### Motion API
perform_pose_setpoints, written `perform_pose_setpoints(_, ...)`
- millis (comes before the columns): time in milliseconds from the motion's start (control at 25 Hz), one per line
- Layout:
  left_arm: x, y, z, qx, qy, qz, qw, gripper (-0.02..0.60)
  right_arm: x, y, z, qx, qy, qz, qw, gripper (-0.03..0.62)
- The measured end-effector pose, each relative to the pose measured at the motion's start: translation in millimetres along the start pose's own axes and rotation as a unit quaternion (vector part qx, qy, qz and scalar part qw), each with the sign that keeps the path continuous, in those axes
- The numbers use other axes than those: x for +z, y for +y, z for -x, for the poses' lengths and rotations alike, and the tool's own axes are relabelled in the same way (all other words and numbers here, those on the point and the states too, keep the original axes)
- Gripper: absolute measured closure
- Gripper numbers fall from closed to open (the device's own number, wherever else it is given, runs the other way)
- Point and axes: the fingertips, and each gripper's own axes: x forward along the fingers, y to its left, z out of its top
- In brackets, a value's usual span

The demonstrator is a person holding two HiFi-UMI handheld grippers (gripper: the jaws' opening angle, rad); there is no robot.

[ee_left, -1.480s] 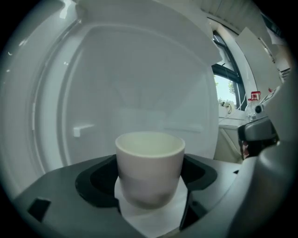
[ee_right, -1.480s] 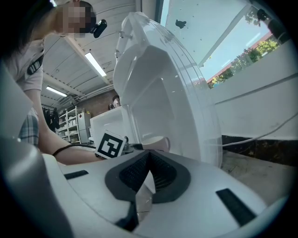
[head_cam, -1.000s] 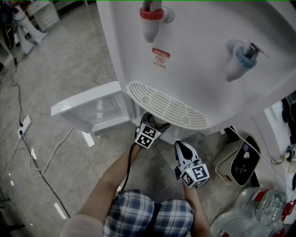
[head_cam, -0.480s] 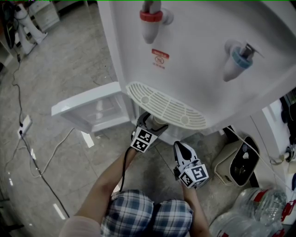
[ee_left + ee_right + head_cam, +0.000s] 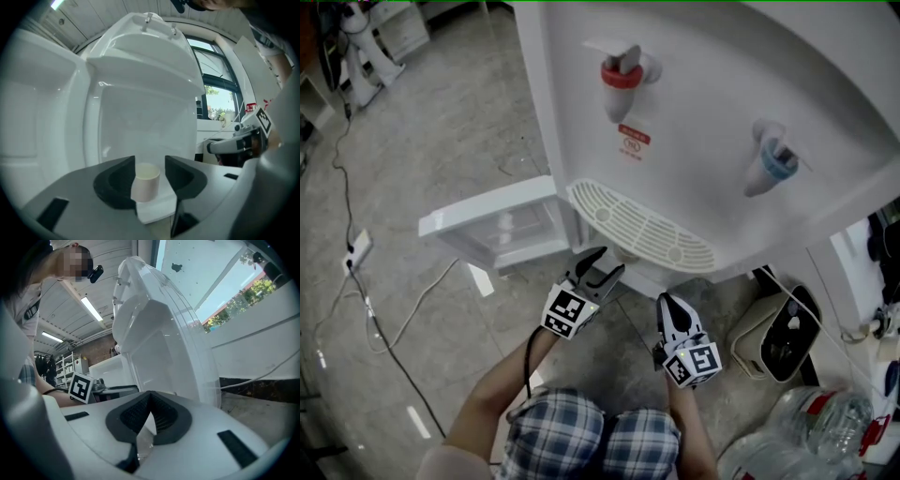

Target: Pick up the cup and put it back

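A small pale cup [image 5: 146, 182] stands upright on a white ledge [image 5: 157, 208] at the foot of the water dispenser [image 5: 722, 94]. In the left gripper view it shows in the gap just beyond my left gripper [image 5: 150, 165], whose jaws are closing without pressing on it. From the head view the left gripper [image 5: 602, 265] sits just below the drip tray [image 5: 642, 225], and the tray hides the cup. My right gripper [image 5: 667, 305] hangs to the right of it, shut and empty, its jaws meeting at the tips [image 5: 149, 416].
Red tap [image 5: 623, 80] and blue tap [image 5: 769, 159] stick out above the drip tray. The dispenser's lower door [image 5: 502, 225] stands open to the left. A cable [image 5: 384, 347] runs over the floor at left. Water bottles [image 5: 806, 441] and a small appliance [image 5: 783, 337] stand at right.
The left gripper has drawn back from under the drip tray toward the person. The head camera has tilted, so the dispenser sits higher in view. The right gripper has barely moved.
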Motion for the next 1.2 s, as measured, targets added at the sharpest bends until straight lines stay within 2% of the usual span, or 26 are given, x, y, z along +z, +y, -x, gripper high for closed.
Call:
perform_pose_setpoints(80, 9, 2, 18, 0.011, 0.008, 0.007, 0.9999, 0.439, 11, 6, 8, -0.01, 0.0, -0.006, 1.0, 0.577)
perform_pose_setpoints(320, 71, -8, 80, 0.038, 0.029, 0.032, 0.9984, 0.535, 59, 38, 41, -0.032, 0.027, -0.01, 0.999, 0.577)
perform_pose_setpoints(600, 206, -40, 141, 0.026, 0.042, 0.026, 0.9984, 0.557, 184, 68, 89, -0.085, 0.031, -0.02, 0.996, 0.578)
perform_pose_setpoints(720, 265, -49, 161, 0.033, 0.044, 0.03, 0.998, 0.557, 249, 76, 110, -0.105, 0.021, -0.033, 0.994, 0.578)
perform_pose_setpoints(960, 399, -57, 201, 0.048, 0.035, 0.031, 0.9978, 0.557, 383, 105, 142, -0.124, 0.006, -0.023, 0.992, 0.578)
perform_pose_setpoints(1200, 552, -55, 215, 0.045, 0.005, -0.024, 0.9987, 0.557, 530, 125, 161, -0.131, -0.049, -0.004, 0.99, 0.577)
